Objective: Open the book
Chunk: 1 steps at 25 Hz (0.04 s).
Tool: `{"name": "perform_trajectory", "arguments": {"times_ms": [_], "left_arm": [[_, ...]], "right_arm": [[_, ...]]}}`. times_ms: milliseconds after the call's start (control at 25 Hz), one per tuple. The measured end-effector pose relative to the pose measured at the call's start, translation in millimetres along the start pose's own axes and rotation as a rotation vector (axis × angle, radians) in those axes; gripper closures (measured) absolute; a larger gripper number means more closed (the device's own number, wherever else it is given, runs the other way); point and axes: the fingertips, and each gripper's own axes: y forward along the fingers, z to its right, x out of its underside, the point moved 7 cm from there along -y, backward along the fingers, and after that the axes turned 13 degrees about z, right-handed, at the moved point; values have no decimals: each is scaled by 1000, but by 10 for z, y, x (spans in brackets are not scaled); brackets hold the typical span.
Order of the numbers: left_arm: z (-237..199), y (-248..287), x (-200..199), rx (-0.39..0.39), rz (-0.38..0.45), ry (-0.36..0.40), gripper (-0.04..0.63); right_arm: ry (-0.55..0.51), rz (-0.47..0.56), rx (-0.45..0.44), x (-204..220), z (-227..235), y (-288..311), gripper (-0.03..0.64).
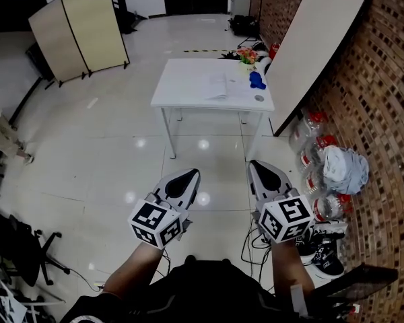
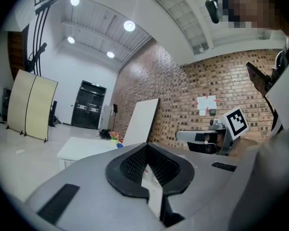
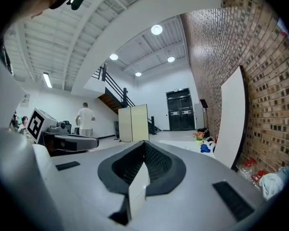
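Book [image 1: 219,86], seen from the head view, lay pale and flat on the white table [image 1: 182,89] across the room, too small to tell whether it was open or closed. A blue thing [image 1: 256,80] sat just beside it near the table's right edge, with a bunch of flowers [image 1: 247,56] at the far corner. Both grippers were held level over the tiled floor, well apart from the table. The left gripper [image 1: 188,177] and the right gripper [image 1: 259,170] were side by side, neither touching anything. A white board [image 1: 316,39] leaned on the brick wall at the right, and a folding screen [image 1: 81,29] stood at the far left.

From the left gripper view, that gripper's jaws were pressed together with nothing between them. The table showed beyond them, but the book could not be made out there.

From the right gripper view, the jaws were likewise closed tight and empty. A person [image 3: 85,117] in a white shirt stood far off at the left, and a dark door [image 3: 181,109] stood at the back of the room.
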Motion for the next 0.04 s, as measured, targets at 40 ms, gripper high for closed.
{"name": "perform_trajectory", "arguments": {"times_ms": [40], "left_arm": [[3,2,-24,-2,5,2,597]], "right_arm": [[-4,6,0,-29,0,3,615]]}}
